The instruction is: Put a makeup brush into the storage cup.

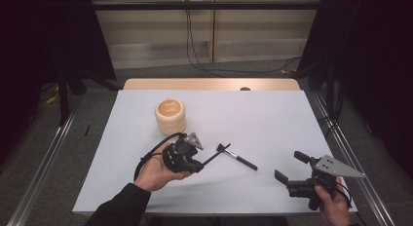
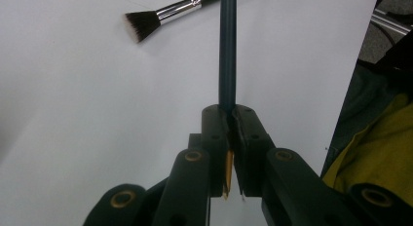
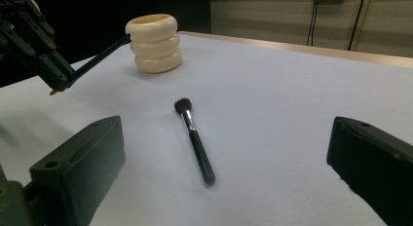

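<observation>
1. High view: left gripper (image 1: 198,163) held in a hand (image 1: 156,171) above the near-left part of the table (image 1: 272,114); jaws clamped on a pencil (image 1: 213,158), dark shaft jutting out to the right, toward the brush (image 1: 237,157).
2. Left gripper view: pencil (image 2: 227,50) pinched near its sharpened end; wooden tip poking back between the jaws, long shaft running straight ahead, crossing above the brush (image 2: 160,16) handle.
3. Right gripper view: left gripper (image 3: 62,77) up at the left, pencil (image 3: 100,53) slanting up from it, far end lined up with the cup (image 3: 153,43); contact with the cup not clear from here.
4. Right gripper (image 1: 291,173) at the near-right edge, jaws spread wide, nothing between them; aimed across the sheet at the brush (image 3: 195,138), well apart from it.
5. Step in hand, as judged: pencil lifted and carried, not yet in the cup (image 1: 170,116); brush lying flat on the sheet, bristles toward the cup, untouched.
6. Next move, as judged: swing the pencil upright, blunt end down, bring it over the cup's mouth and lower before letting go; grip sits near the point, so tilt control matters; cup light-looking, could tip if knocked on the rim.
7. Surface: pale, plain sheet over a wooden top, a strip of wood bare at the far edge; cup cream, ribbed in three rings, standing far-left of centre.
8. Room: black curtains on both sides; metal rails along the table's flanks; grey floor; cables hanging from a wall socket and trailing behind.
</observation>
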`<act>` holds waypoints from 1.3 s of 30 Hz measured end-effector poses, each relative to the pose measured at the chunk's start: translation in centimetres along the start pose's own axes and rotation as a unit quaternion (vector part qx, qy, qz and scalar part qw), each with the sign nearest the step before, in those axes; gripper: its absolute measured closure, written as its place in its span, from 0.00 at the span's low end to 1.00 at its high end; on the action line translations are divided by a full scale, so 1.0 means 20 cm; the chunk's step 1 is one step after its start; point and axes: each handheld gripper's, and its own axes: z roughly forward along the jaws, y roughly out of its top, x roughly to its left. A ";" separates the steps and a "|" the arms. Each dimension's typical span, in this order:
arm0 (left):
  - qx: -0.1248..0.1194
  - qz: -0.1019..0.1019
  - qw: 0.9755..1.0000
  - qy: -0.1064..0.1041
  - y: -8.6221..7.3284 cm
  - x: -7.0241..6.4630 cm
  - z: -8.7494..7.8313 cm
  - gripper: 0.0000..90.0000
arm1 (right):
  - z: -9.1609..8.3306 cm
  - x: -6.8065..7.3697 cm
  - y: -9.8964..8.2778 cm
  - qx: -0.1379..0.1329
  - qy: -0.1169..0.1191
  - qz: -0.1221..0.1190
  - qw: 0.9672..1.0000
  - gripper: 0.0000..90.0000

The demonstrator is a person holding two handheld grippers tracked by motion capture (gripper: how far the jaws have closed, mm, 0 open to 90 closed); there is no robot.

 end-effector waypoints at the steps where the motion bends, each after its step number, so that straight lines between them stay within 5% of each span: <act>1: -0.002 -0.003 1.000 -0.001 0.00 0.00 0.00 0.94 | 0.00 0.00 0.00 0.000 -0.002 -0.003 1.000 0.01; 5: 0.017 0.016 1.000 -0.004 0.00 0.01 -0.02 0.94 | 0.00 0.01 0.01 -0.005 0.021 -0.010 1.000 0.00; 6: 0.006 -0.001 1.000 -0.001 0.00 0.00 -0.01 0.94 | 0.01 0.01 0.02 -0.005 0.025 -0.006 1.000 0.00; 10: 0.013 0.001 1.000 0.004 0.00 0.00 -0.01 0.94 | 0.02 0.03 0.03 -0.002 0.040 -0.015 0.999 0.01; 11: 0.025 0.015 1.000 0.001 0.00 0.01 -0.01 0.94 | 0.03 0.03 0.04 -0.003 0.045 -0.008 0.999 0.02; 13: 0.017 0.004 1.000 -0.002 0.00 0.00 0.00 0.94 | 0.03 0.02 0.05 -0.008 0.063 -0.003 0.998 0.03; 16: 0.014 0.003 1.000 -0.007 0.00 0.00 0.00 0.94 | 0.05 0.02 0.09 -0.009 0.066 0.003 0.998 0.03; 18: 0.027 0.024 0.999 -0.010 0.00 0.01 -0.01 0.94 | 0.05 0.01 0.12 -0.009 0.071 -0.001 0.997 0.03; 22: 0.012 0.004 1.000 -0.011 0.00 0.00 -0.01 0.94 | 0.09 0.01 0.18 -0.014 0.073 -0.008 0.997 0.02; 26: 0.026 0.025 0.999 -0.014 0.00 0.00 -0.01 0.94 | 0.12 0.00 0.22 -0.018 0.081 -0.017 0.996 0.01; 29: 0.015 0.009 1.000 -0.016 0.00 -0.01 0.00 0.94 | 0.15 0.00 0.25 -0.017 0.109 -0.033 0.993 0.01; 30: 0.027 0.026 0.999 -0.017 0.00 0.00 0.00 0.94 | 0.17 0.01 0.26 -0.015 0.110 -0.038 0.993 0.01; 31: 0.015 0.012 1.000 -0.017 0.00 -0.01 0.00 0.94 | 0.18 0.01 0.27 -0.015 0.115 -0.040 0.992 0.01; 39: 0.023 0.018 0.999 -0.019 0.00 -0.02 0.01 0.94 | 0.28 0.02 0.36 -0.002 0.147 -0.052 0.988 0.01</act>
